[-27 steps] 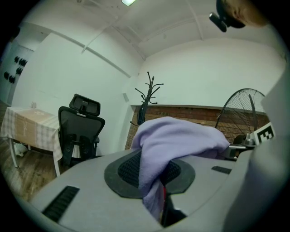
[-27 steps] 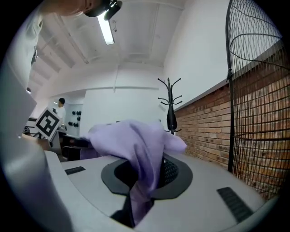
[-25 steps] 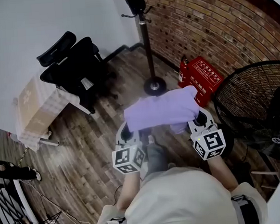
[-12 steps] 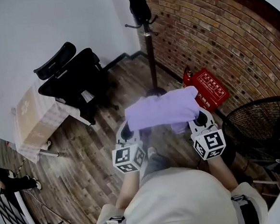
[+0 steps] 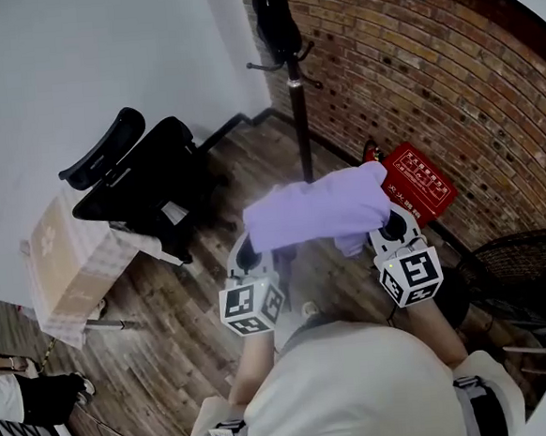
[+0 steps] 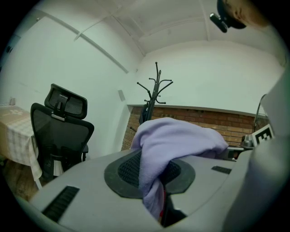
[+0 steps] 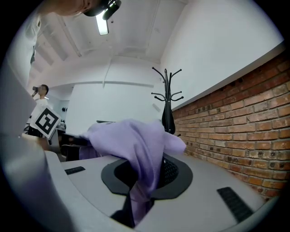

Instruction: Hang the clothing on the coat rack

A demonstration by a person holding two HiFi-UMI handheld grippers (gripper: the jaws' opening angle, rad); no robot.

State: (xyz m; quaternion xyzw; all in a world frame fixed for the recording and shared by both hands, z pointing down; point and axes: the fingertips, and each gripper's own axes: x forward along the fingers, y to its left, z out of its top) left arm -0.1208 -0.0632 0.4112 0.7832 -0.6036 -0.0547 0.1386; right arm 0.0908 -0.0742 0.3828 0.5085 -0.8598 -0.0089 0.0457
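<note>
A lilac garment [image 5: 315,209] is stretched between my two grippers at chest height. My left gripper [image 5: 249,255] is shut on its left end, with the cloth [image 6: 176,140] pinched between the jaws. My right gripper [image 5: 391,225] is shut on the right end, where the fabric [image 7: 131,145] bunches into the jaws. The dark coat rack [image 5: 300,116] stands straight ahead in the corner beside the brick wall, apart from the garment. A black item [image 5: 272,20] hangs near its top. Its bare hooks [image 6: 155,88] show in the left gripper view and again, as hooks [image 7: 167,93], in the right gripper view.
A black office chair [image 5: 143,176] stands to the left of the rack. A table with a checked cloth [image 5: 65,266] is at far left. A red box [image 5: 423,186] leans on the brick wall [image 5: 431,68]. A floor fan [image 5: 531,267] is at right.
The rack has drawn nearer and the fan has slid off to the right of the head view. Both grippers keep the same hold on the garment.
</note>
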